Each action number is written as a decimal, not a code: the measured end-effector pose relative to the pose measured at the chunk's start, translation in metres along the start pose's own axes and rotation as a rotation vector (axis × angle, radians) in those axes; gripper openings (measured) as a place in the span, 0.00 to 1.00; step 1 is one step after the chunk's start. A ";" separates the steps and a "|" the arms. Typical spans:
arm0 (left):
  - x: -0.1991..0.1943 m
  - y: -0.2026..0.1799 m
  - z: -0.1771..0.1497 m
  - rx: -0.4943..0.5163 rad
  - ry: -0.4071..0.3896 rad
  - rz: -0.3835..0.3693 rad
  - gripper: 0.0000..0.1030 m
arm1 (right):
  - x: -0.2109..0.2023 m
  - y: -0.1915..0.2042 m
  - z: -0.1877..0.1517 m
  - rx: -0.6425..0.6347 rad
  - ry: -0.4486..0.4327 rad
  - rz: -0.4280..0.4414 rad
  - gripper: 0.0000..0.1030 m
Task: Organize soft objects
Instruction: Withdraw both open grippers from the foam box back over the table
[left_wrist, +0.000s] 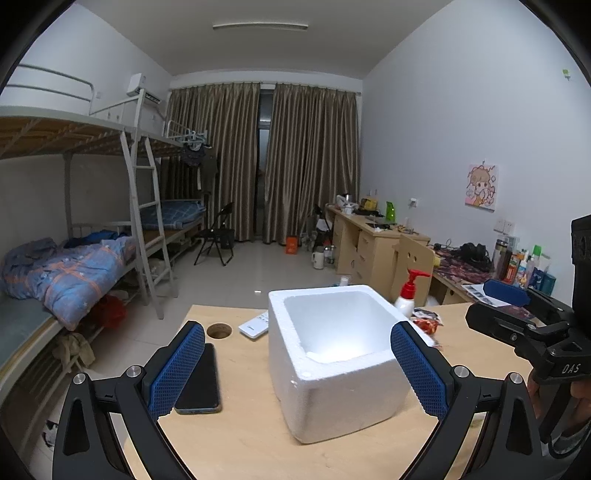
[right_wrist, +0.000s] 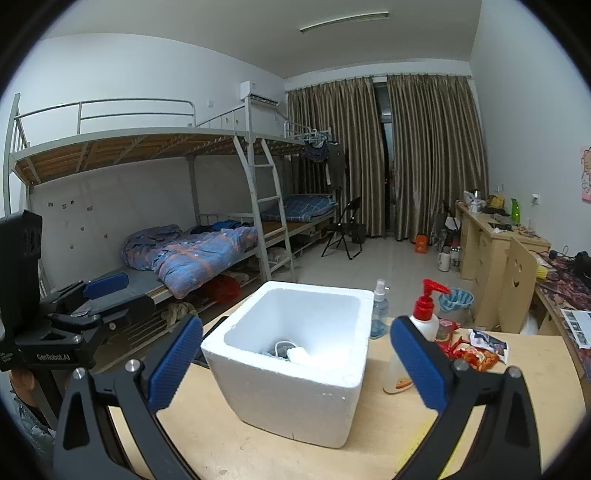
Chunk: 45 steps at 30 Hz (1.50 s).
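A black phone (left_wrist: 199, 380) is seen lying flat on the wooden table (left_wrist: 240, 435), at about 9 o'clock from the table's middle. A round hole (left_wrist: 218, 329) is cut in the tabletop at 12 o'clock from the phone, and a white remote control (left_wrist: 254, 326) is laid just beside the hole, at 3 o'clock from it. A red-capped pump bottle (right_wrist: 417, 332) is stood upright toward the table's far right, with a clear spray bottle (right_wrist: 379, 310) at its 9 o'clock. A bunk bed (right_wrist: 166, 192) is placed along the left wall, a blue quilt (right_wrist: 192, 254) heaped on its lower bunk. Brown curtains (left_wrist: 258, 158) are drawn across the far window, and a black folding chair (left_wrist: 218, 236) is set before them.
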<state>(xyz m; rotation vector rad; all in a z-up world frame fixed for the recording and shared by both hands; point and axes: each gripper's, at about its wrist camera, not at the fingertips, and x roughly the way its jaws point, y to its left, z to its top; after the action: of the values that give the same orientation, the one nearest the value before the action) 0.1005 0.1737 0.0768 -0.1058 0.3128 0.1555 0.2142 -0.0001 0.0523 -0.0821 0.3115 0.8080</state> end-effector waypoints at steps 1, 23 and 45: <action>-0.004 -0.001 0.000 -0.003 -0.004 -0.003 0.98 | -0.003 0.000 0.000 0.000 -0.005 0.001 1.00; -0.065 -0.036 -0.014 0.027 -0.028 -0.042 0.98 | -0.070 0.009 -0.023 -0.013 -0.070 -0.034 1.00; -0.071 -0.083 -0.058 0.056 -0.013 -0.167 0.98 | -0.112 0.001 -0.070 0.027 -0.086 -0.121 1.00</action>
<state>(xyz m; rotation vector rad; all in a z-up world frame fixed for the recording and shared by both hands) 0.0308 0.0749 0.0510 -0.0750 0.2936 -0.0177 0.1238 -0.0913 0.0199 -0.0407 0.2333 0.6850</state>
